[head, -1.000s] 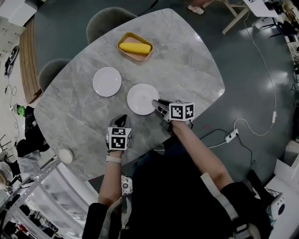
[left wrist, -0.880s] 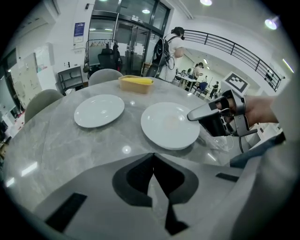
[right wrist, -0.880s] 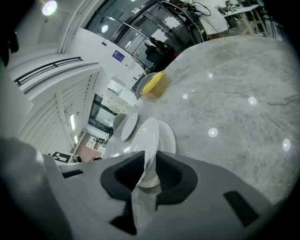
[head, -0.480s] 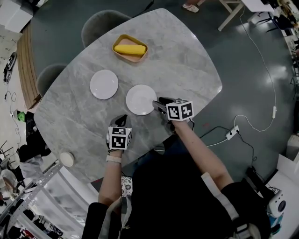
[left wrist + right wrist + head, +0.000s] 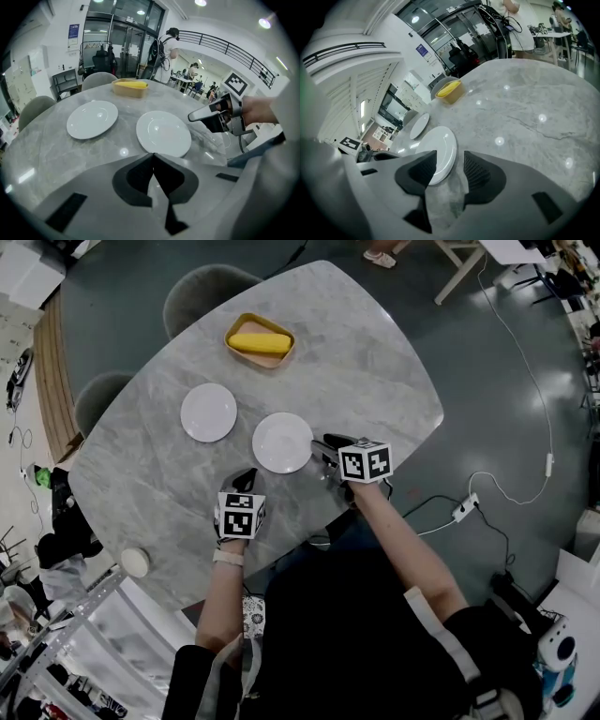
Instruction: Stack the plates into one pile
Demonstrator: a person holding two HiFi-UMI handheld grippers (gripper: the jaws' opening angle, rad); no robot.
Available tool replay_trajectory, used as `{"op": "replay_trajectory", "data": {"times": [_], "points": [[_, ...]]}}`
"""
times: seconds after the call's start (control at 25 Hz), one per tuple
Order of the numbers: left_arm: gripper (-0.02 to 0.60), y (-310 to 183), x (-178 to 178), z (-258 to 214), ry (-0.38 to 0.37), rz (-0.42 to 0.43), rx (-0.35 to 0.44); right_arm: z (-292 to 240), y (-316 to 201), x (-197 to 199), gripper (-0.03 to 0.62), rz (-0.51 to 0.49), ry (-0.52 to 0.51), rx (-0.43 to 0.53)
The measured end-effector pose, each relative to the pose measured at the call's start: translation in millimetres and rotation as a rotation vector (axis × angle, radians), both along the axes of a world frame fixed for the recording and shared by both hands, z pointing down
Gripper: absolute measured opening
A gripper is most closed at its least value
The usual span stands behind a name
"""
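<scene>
On the grey marble table [image 5: 375, 362], two white plates are sitting flat and apart, so no pile yet. The near plate [image 5: 282, 442] is lying just in front of the right gripper [image 5: 323, 442], which is hovering at its rim with fingers spread, probably lining up an edge pinch. The far plate [image 5: 209, 412] is sitting untouched. The left gripper [image 5: 246, 475] is hanging back, fingers pressed together on nothing.
</scene>
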State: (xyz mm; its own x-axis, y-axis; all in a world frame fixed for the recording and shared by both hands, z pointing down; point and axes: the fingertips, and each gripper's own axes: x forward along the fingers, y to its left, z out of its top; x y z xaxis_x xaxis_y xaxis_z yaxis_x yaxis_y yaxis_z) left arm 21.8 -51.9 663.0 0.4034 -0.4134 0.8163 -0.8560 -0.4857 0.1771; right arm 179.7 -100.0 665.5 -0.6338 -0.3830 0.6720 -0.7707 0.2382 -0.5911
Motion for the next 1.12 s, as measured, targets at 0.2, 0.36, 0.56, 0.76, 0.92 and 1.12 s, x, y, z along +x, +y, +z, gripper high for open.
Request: {"op": "replay_trajectory", "data": {"times": [0.2,0.36,0.56,0.76,0.92,1.12], "points": [[0.009,-3,10,0,0.013,-0.002,-0.005,-1,-5,-1,0.17,-0.027,-0.008,0.009],[0.009,-5,18,2,0.017,-0.028,-0.01,3,-10,-3,0.17,-0.082,-0.015,0.005],[0.009,-11,26,10,0.015,-0.077,-0.027,7,-27,-5,0.17,-0.165,-0.01,0.003],[0.009,-14,27,18,-0.013,-0.115,-0.045,10,-37,-18,0.17,-0.257,-0.024,-0.017],[0.009,-16,23,19,-0.015,-0.147,-0.044,11,-39,-29,0.17,-0.32,-0.038,-0.031],[0.009,-13,22,20,-0.039,-0.175,-0.055,14,-38,-36,0.17,-0.355,-0.082,-0.064]]}}
